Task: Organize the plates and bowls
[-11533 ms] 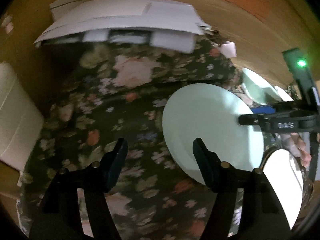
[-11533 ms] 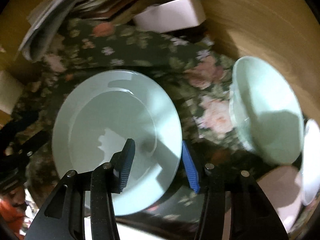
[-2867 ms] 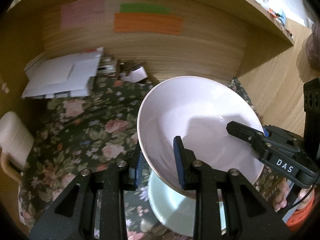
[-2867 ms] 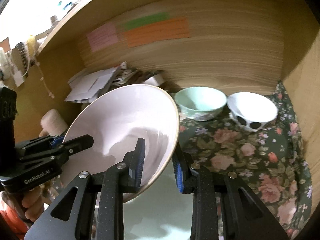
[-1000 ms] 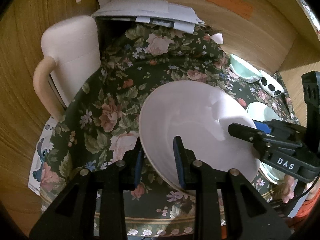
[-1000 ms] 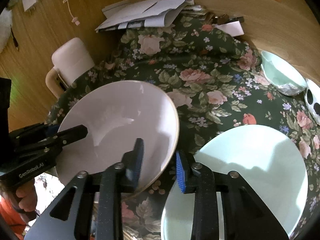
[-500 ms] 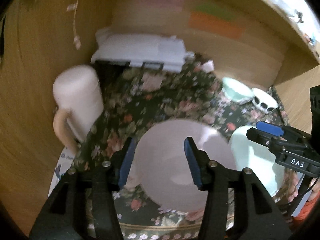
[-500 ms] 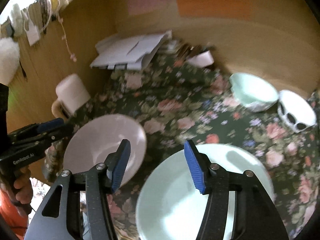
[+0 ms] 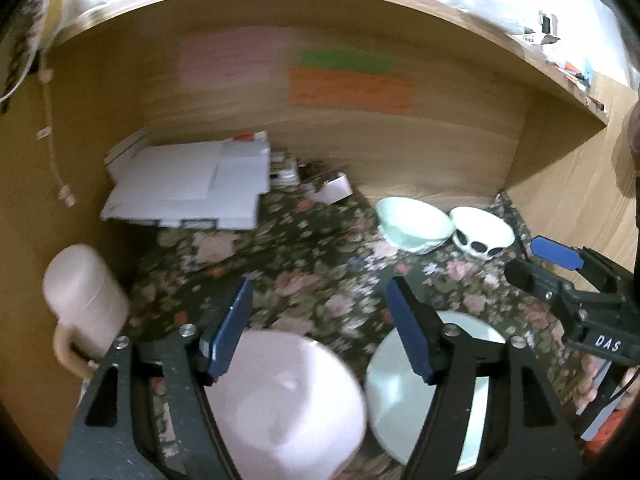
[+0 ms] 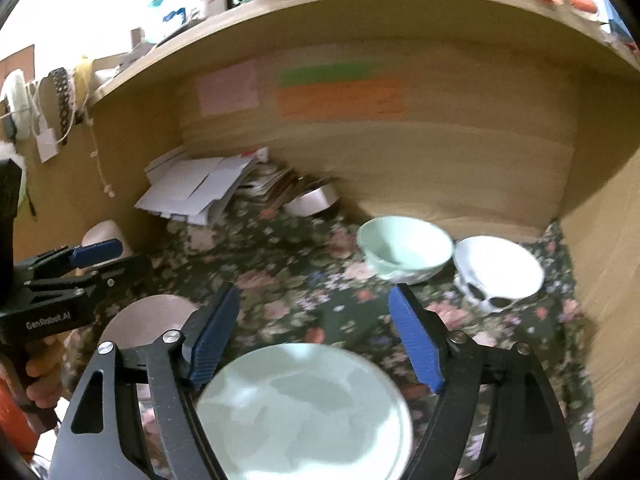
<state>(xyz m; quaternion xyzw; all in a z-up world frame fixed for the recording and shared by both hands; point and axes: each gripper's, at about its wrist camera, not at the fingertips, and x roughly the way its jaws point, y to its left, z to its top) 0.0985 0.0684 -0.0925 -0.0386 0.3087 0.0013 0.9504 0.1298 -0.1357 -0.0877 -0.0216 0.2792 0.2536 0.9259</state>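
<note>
Both my wrist cameras look forward and down into the wooden alcove from close above the worktop (image 9: 312, 264), sharing the pale green plate (image 10: 304, 412), two back bowls and paper stack.

Front left: pink bowl (image 9: 280, 404); just beside it, right: pale green plate (image 10: 304, 412). Between these and the back wall: open floral cloth (image 9: 320, 280), passable. Back right corner blocked by green bowl (image 10: 404, 250) and white spotted bowl (image 10: 500, 268), close together. Back left: paper stack (image 9: 188, 184). Left wall: pink jug (image 9: 84, 300). Overhead: wooden shelf (image 9: 304, 4).
</note>
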